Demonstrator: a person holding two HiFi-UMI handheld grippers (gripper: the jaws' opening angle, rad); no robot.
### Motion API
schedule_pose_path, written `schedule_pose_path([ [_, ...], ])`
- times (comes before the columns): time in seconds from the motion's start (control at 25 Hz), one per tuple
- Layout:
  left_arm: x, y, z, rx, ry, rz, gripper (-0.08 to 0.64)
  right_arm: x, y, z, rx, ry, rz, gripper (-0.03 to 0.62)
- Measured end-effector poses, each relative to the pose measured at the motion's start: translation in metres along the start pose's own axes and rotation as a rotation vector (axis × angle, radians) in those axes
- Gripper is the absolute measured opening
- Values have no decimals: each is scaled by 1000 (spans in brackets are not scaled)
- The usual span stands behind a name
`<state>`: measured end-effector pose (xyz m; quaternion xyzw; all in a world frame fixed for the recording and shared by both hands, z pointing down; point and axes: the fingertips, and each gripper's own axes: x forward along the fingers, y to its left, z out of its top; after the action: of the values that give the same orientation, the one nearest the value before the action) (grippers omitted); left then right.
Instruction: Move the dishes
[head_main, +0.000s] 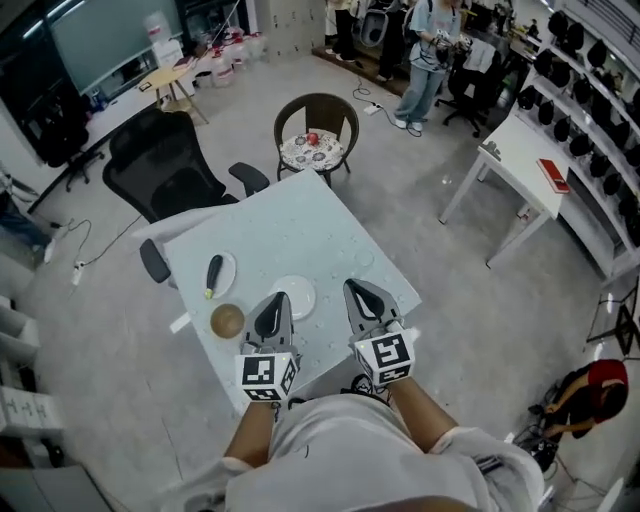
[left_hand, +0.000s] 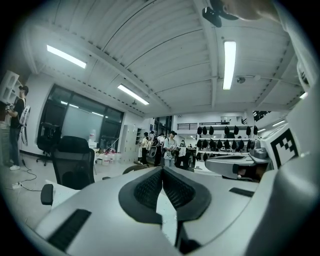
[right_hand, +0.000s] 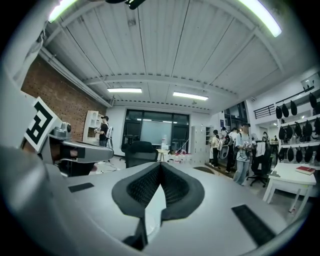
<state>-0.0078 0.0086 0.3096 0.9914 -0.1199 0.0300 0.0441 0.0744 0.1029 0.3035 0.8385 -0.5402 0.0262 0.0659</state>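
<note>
The left gripper and the right gripper hang side by side above the near edge of a pale square table, low in the middle of the head view. Both have their jaws pressed together with nothing between them. Each gripper view shows the ribbed black pads meeting at the tips, pointing out level across the room.

Just beyond the left gripper, near the centre of the frame, lies a white plate, its near-left rim hidden behind the jaws. To its left sits a smaller white plate carrying one dark, elongated item with a yellow-green end. Below that, near the table's left corner, stands a brown bowl; its contents cannot be made out.

A black office chair stands at the table's far-left side, and a dark wicker chair at its far corner, with a small red object on its patterned cushion.

At the right of the frame, well apart, a white desk bears a red book. Rows of dark helmets line the shelves at upper right. People stand at the top of the frame on the grey floor, under a ribbed white ceiling with strip lights.
</note>
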Motion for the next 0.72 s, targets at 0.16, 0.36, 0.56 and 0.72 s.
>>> schedule_pose_path([
  [0.16,-6,3,1,-3,5,18,20,1,5,-2,-5,18,15,-3],
  [0.36,-11,3,0,1,6,30,20,-1,10,2,-31,20,38,-3],
  [0.56,-12,-2,0,-3,8,34,20,-5,12,5,-43,29,53,-3],
  [0.72,-11,-4,-1,-1,5,27,20,-5,13,6,-50,16,58,-3],
])
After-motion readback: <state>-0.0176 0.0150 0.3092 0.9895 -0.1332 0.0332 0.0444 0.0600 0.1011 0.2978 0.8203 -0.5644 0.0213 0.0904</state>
